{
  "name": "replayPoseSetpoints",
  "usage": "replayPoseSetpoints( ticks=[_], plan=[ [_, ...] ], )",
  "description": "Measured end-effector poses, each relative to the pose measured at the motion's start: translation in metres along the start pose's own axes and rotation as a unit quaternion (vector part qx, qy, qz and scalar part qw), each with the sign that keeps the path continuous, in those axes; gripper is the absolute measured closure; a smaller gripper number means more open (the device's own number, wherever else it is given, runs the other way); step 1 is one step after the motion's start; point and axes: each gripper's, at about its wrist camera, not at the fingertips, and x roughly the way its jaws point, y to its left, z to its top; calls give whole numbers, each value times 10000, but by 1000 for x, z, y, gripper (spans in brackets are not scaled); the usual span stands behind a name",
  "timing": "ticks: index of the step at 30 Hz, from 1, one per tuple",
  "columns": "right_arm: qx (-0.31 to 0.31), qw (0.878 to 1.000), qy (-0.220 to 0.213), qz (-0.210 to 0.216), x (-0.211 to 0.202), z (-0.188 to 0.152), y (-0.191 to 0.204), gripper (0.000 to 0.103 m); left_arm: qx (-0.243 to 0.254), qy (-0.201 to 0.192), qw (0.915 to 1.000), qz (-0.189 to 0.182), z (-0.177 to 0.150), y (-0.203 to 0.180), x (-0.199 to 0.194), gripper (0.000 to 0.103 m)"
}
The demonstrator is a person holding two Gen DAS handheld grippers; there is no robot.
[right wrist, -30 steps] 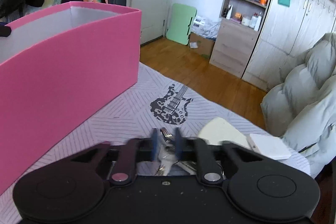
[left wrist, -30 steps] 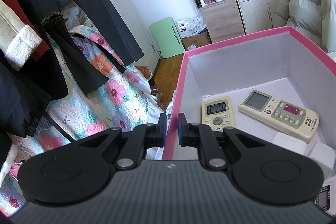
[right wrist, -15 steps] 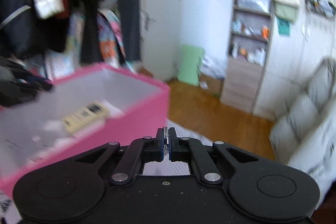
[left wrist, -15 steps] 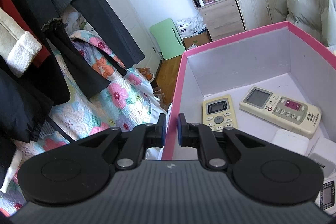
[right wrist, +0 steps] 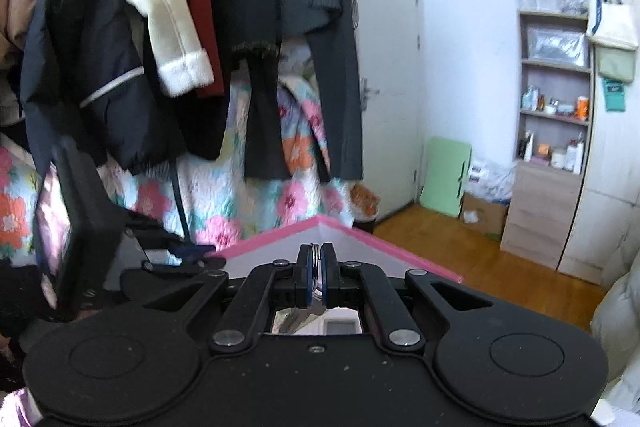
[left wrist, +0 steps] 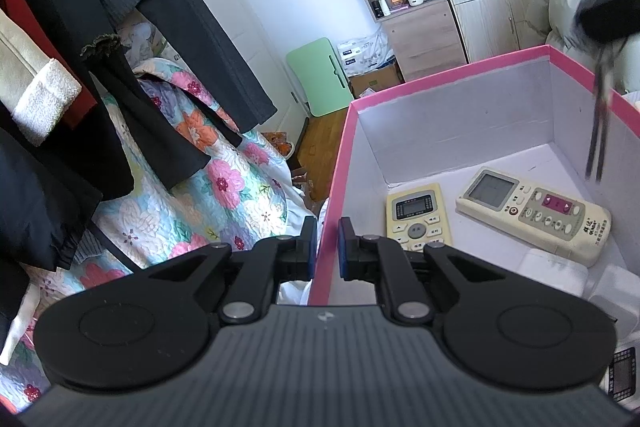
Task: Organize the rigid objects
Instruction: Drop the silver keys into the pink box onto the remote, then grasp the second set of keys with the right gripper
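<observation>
Two remote controls already lie on the floor of the pink box [left wrist: 452,83] in the left wrist view: a small cream remote [left wrist: 416,217] near the left wall and a larger air-conditioner remote [left wrist: 534,213] just beside it, apart from it, with white blocks [left wrist: 560,267] nearer the camera that I cannot identify. The left claw [left wrist: 324,247] pinches the box's near pink rim, one pad outside the wall and one inside, so it seems to be steadying the box. At the upper right the right claw [left wrist: 608,11] shows as a dark blur over the box's right wall, and a bunch of keys [left wrist: 600,115] dangles from it, the blades hanging down inside the box, clear of the remotes below. In the right wrist view the right claw [right wrist: 317,277] is pressed together on the key ring [right wrist: 317,259], which sits squeezed between the blue pads; the far pink corner of the box [right wrist: 320,223] lies just ahead, and a sliver of the box's contents shows below the fingers. By my reading the sorting is well along: several items are boxed, the keys are over the box and only need releasing. Whether more things wait outside the box, these views do not show.
</observation>
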Motion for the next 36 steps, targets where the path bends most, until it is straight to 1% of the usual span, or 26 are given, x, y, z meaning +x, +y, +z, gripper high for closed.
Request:
replayPoseSetpoints(
  ticks=[2,5,8,9,11,12,14,16,18,20,24,26,29,31,36],
  plan=[
    [-28,9997,230,-4,19,-5,-1,98,9,-3,10000,2,0,-1,0,93],
    [-159,9984,530,-129,41,-11,-2,98,13,-8,10000,-6,1,-1,0,93],
    [-176,9969,741,-182,56,-18,-8,97,34,-33,10000,-7,1,-2,-1,93],
    [-164,9967,752,-250,59,-19,-9,96,37,-35,10000,-6,2,-2,0,93],
    [53,9965,678,-480,58,-18,-15,76,42,-35,10000,-3,2,-2,0,93],
    [300,9960,601,-593,52,-18,-20,62,42,-35,10000,-3,2,-2,0,93],
    [767,9937,478,-655,38,-17,-32,61,28,-37,10000,-6,2,-2,0,93],
    [1079,9913,371,-659,19,-19,-41,61,30,-41,10000,-4,1,-3,-1,93],
    [1268,9886,326,-738,1,-24,-46,58,29,-39,10000,1,1,-3,-1,93],
    [1423,9849,367,-920,-17,-33,-53,57,27,-40,10000,0,1,-3,-1,93],
    [1611,9748,599,-1423,-45,-54,-68,55,16,-39,10000,3,0,-3,-1,93],
    [1733,9679,759,-1655,-57,-66,-78,55,24,-41,10000,6,0,-3,-1,93],
    [1925,9584,943,-1887,-66,-83,-91,54,19,-45,10000,1,0,-3,-2,93],
    [1982,9536,1055,-2005,-70,-92,-97,51,17,-44,10000,2,-1,-3,-2,93],
    [2038,9453,1383,-2138,-63,-114,-109,49,-3,-40,10000,-11,-1,-3,-2,93]
  ],
)
